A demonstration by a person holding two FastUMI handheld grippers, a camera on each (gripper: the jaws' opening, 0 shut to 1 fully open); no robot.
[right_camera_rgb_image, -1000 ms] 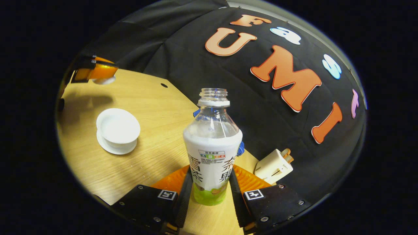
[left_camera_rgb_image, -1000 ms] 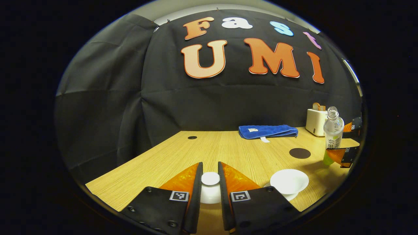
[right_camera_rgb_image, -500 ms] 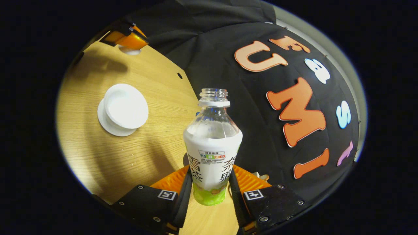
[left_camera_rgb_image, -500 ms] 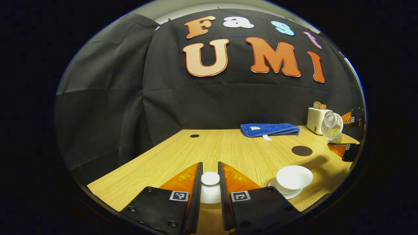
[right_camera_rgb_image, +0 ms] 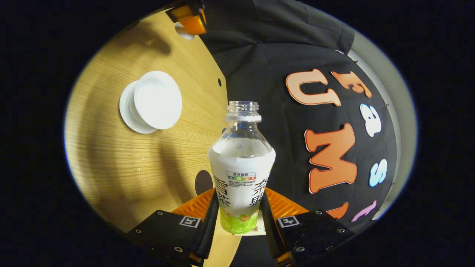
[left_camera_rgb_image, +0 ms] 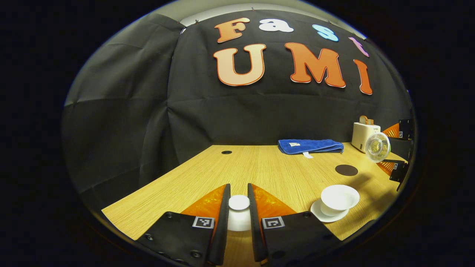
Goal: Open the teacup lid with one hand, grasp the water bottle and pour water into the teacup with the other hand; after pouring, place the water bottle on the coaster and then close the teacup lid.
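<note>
The right gripper (right_camera_rgb_image: pixel 237 218) is clamped on the lower body of the water bottle (right_camera_rgb_image: pixel 241 167), both fingers pressing its label. The bottle has no cap and is tipped well over; in the left gripper view its open mouth (left_camera_rgb_image: pixel 377 147) faces the camera at the far right. The left gripper (left_camera_rgb_image: pixel 238 215) is closed on the white teacup lid (left_camera_rgb_image: pixel 239 209), held clear above the bench (left_camera_rgb_image: pixel 259 170).

The teacup (right_camera_rgb_image: pixel 157 100) stands open on its saucer (right_camera_rgb_image: pixel 128 111) on the bench, left of the bottle and well apart from its mouth. No water is visibly running, so this looks like the start of the pouring step. The next move calls for carrying the mouth over the cup's bowl before tipping further, or water lands on the bench. The dark coaster (left_camera_rgb_image: pixel 346 170) lies beyond the cup, bare.
</note>
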